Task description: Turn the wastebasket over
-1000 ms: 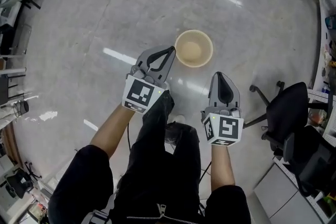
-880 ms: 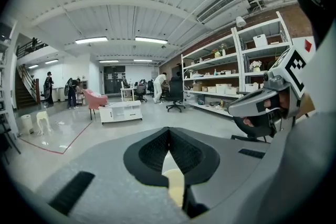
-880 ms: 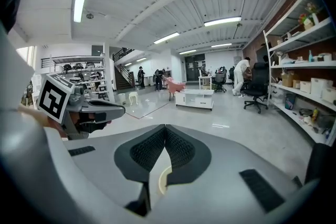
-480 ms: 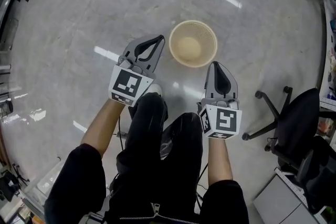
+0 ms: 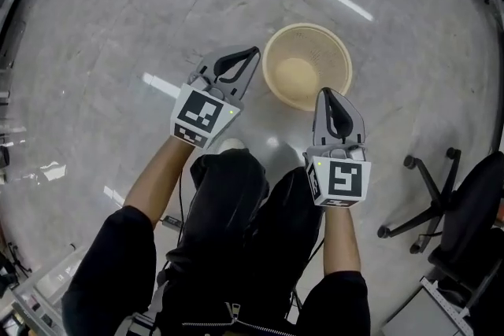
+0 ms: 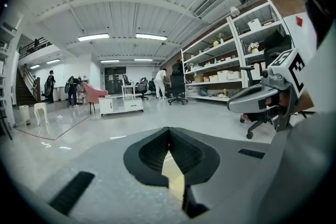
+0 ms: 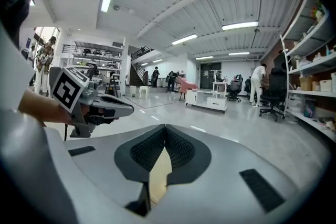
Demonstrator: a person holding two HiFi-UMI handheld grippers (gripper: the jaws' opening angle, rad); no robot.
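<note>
Far left: glossy grey floor (image 5: 94,27), streaked with lamp glare. Next, left gripper (image 5: 253,53) — jaws pressed together at the tips, nothing clamped, marker cube (image 5: 206,116) at its rear, bare forearm behind. Points up-picture, tip just beside the left rim of the basket (image 5: 307,67); touching or apart, cannot tell. In the left gripper view, only a beige sliver through the slit under the shut tips.

Middle: basket, beige and round, standing upright on the floor, mouth up, between the two gripper tips and a little beyond them. Below it, legs (image 5: 236,208) in black trousers.

Then right gripper (image 5: 325,93) — likewise closed, holding nothing, tip overlapping the basket's near rim as seen from the head view; contact not clear. Same beige sliver under its tips in the right gripper view.

Far right: black chair (image 5: 472,204) on castors, well apart from the basket.
</note>
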